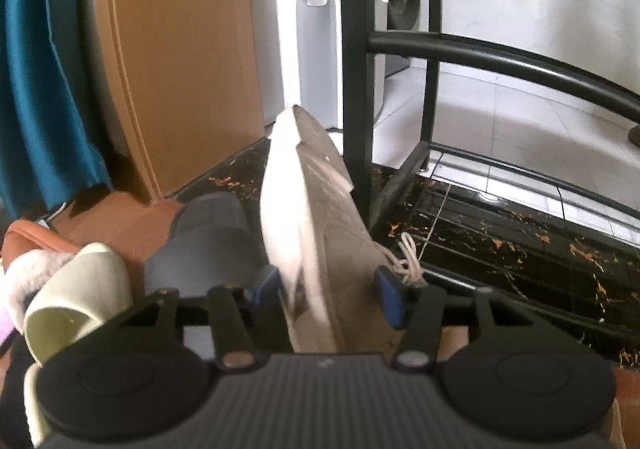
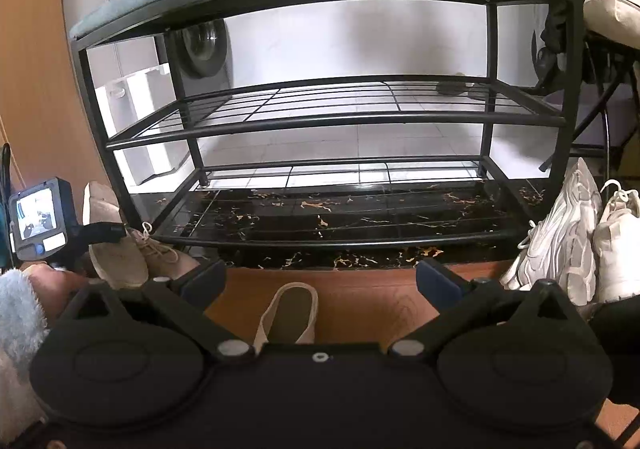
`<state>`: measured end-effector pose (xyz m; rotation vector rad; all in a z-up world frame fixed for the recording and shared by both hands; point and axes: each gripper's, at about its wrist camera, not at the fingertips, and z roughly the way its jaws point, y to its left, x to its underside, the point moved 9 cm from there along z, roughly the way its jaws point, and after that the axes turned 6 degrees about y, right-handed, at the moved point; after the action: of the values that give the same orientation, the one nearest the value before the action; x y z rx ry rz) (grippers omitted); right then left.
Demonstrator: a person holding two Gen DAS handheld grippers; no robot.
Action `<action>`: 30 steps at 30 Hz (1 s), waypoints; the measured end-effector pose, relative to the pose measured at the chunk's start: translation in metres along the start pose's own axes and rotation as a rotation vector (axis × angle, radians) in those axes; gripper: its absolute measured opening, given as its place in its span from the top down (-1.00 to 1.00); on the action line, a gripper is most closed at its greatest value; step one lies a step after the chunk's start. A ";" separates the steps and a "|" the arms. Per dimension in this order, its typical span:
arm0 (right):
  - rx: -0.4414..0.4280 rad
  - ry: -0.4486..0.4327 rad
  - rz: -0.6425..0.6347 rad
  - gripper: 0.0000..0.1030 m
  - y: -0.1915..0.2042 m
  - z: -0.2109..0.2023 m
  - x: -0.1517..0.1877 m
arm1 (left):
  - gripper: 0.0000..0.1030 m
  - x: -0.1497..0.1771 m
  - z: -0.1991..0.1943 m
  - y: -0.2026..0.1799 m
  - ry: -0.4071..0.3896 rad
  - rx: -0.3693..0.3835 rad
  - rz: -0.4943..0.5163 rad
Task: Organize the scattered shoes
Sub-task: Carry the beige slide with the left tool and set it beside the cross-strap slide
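Black marble-patterned tiles [image 2: 320, 209] met a reddish-brown floor [image 2: 352, 289] in front of a black metal shoe rack [image 2: 332, 117], whose two wire shelves stood bare under a grey padded seat top. Down at the rack's lower left corner, a beige lace-up shoe [image 1: 320, 233] was tipped on its side, its worn sole turned toward the rack's near post and its toe pointing away from the camera; loose laces trailed from it onto the tiles. The left gripper [image 1: 326, 293] had its blue pads pressed against the shoe near the heel end, one on each side, jaws clamped on it. From the right wrist view the same shoe [image 2: 116, 249] showed at the far left, with the left gripper's small screen beside it.

The right gripper [image 2: 320, 281] hung with its jaws wide apart and nothing between the pads; a tan slipper [image 2: 292, 309] lay on the floor beneath that gap.

Just left of the held shoe sat a grey slipper [image 1: 208, 237], then a pale green slipper [image 1: 80, 289] and an orange one with fluffy lining [image 1: 32, 249]. Two white sneakers [image 2: 572, 241] leaned at the rack's right side. A wooden door [image 1: 180, 49] and a teal curtain [image 1: 36, 69] stood to the left.
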<state>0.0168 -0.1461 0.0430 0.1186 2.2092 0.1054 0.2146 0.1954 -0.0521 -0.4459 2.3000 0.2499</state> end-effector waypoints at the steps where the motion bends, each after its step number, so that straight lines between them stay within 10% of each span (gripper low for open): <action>1: -0.001 0.000 0.001 -1.00 0.000 0.000 0.000 | 0.04 0.001 -0.001 0.000 0.001 0.005 0.002; 23: -0.025 0.102 0.164 -1.00 -0.018 0.009 0.009 | 0.20 0.086 -0.090 -0.038 0.024 0.271 0.139; 27: -0.012 0.143 0.199 -1.00 -0.025 0.015 0.017 | 0.73 0.112 -0.108 -0.054 0.031 0.309 0.203; 30: 0.003 0.187 0.231 -1.00 -0.031 0.022 0.026 | 0.69 0.142 -0.103 -0.067 0.102 0.342 0.246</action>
<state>0.0171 -0.1729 0.0053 0.3794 2.3754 0.2497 0.0812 0.0677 -0.0868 -0.0022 2.4349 -0.0506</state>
